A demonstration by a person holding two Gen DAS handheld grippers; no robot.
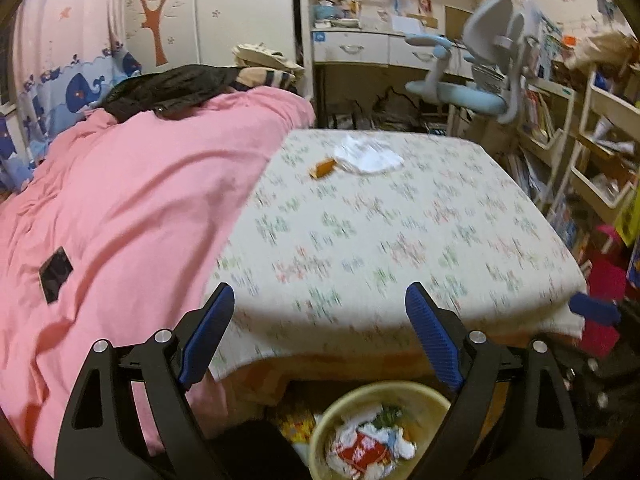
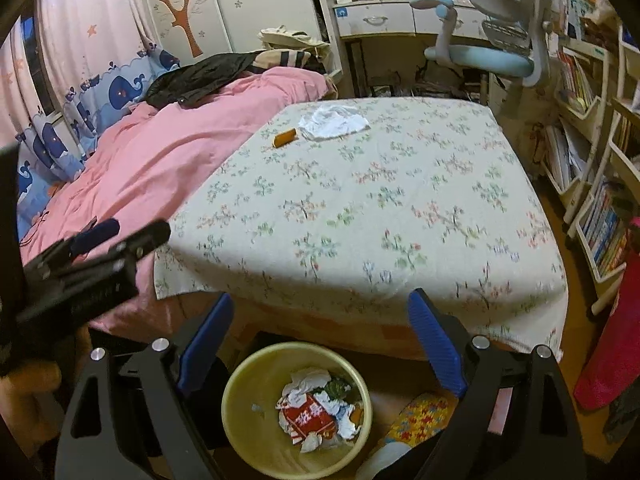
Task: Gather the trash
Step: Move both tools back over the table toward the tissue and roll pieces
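A crumpled white tissue (image 1: 368,156) (image 2: 334,122) and a small orange wrapper (image 1: 322,168) (image 2: 285,137) lie at the far side of the floral-clothed table (image 1: 400,240) (image 2: 380,208). On the floor below the table's near edge stands a yellow bin (image 1: 384,392) (image 2: 296,346). It holds crumpled paper and a red wrapper (image 2: 316,408). My left gripper (image 1: 320,296) hangs open and empty above the table's near edge and the bin. My right gripper (image 2: 320,300) is open and empty over the bin. The left gripper's black body (image 2: 100,248) shows at the left of the right wrist view.
A bed with a pink duvet (image 1: 120,200) (image 2: 168,152) adjoins the table on the left. A blue and grey desk chair (image 1: 480,80) (image 2: 500,48) stands beyond it, and bookshelves (image 2: 592,184) line the right. A colourful mat (image 2: 420,416) lies beside the bin.
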